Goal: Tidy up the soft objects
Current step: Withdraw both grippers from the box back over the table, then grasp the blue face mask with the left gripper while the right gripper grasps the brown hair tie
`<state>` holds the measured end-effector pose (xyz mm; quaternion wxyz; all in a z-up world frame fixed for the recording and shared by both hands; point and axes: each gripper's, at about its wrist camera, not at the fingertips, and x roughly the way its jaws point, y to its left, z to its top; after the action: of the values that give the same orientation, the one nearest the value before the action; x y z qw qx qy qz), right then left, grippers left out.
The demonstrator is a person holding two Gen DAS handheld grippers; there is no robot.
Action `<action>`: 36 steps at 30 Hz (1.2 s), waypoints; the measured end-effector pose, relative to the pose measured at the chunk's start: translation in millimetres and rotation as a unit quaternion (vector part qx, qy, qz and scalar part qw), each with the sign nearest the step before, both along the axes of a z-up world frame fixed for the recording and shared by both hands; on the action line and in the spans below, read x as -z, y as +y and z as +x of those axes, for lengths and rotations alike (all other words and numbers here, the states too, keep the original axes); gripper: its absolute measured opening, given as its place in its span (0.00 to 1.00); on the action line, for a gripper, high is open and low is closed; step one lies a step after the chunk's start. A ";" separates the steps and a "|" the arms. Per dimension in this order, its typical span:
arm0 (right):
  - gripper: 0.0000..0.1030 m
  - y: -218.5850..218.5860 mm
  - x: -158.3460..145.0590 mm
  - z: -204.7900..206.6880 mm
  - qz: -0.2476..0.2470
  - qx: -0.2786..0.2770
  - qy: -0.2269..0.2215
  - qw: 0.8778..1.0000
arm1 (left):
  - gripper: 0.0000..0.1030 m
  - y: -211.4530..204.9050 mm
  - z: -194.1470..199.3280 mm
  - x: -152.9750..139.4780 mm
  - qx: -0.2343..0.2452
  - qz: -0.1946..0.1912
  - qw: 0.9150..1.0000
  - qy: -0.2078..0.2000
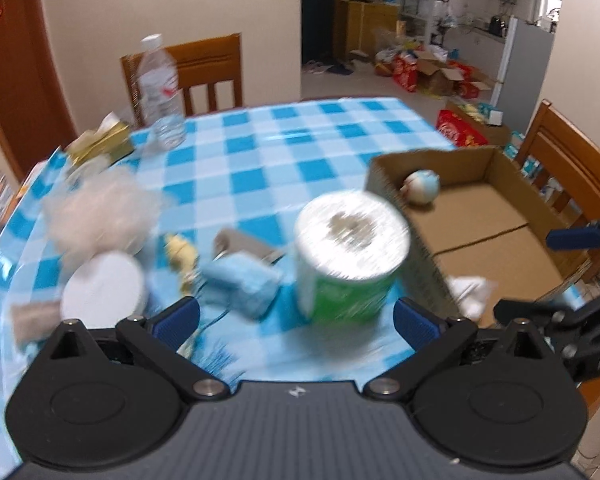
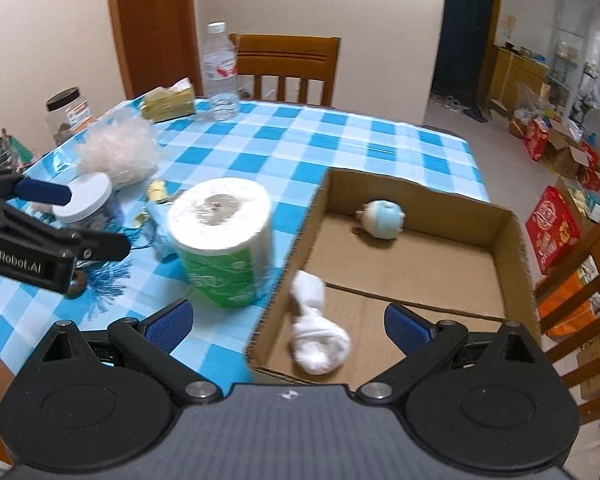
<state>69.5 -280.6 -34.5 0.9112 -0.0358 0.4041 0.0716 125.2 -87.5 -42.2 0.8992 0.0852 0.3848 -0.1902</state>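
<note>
Right claw (image 2: 288,322) gapes over blue-checked tablecloth (image 2: 340,140) and cardboard box (image 2: 516,232).

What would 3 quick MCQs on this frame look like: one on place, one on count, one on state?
1. Where does the white sock lie?
A. inside the cardboard box
B. on the chair
C. under the bottle

2. How many items are in the box?
A. none
B. two
C. five

3. How do the right gripper jaws stand?
A. shut on the paper roll
B. shut on the sock
C. open, holding nothing

Answers:
1 A: the sock rests on the box floor by its near left wall.
2 B: only the sock and a blue-and-white round toy are inside.
3 C: both blue pads sit wide apart with nothing between them.
</note>
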 end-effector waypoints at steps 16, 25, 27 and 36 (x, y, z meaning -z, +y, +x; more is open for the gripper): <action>1.00 109.6 20.2 11.5 0.006 -0.071 0.027 0.997 | 0.99 125.0 -15.4 40.5 -0.057 0.023 0.997 0.045; 1.00 169.1 56.2 27.9 0.003 -0.101 0.059 0.993 | 0.99 184.8 -11.7 74.9 -0.078 0.064 0.993 0.057; 1.00 181.4 64.1 31.8 -0.010 -0.112 0.065 0.992 | 0.99 194.9 -8.9 80.2 -0.083 0.067 0.992 0.061; 1.00 225.5 85.4 60.5 -0.020 -0.130 0.065 0.989 | 0.99 233.1 -3.7 112.4 -0.086 0.070 0.989 0.097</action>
<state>130.1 -55.2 -119.9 0.8650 -0.1016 0.4560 0.1830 121.5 145.6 -154.6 0.8624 0.0952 0.4887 -0.0919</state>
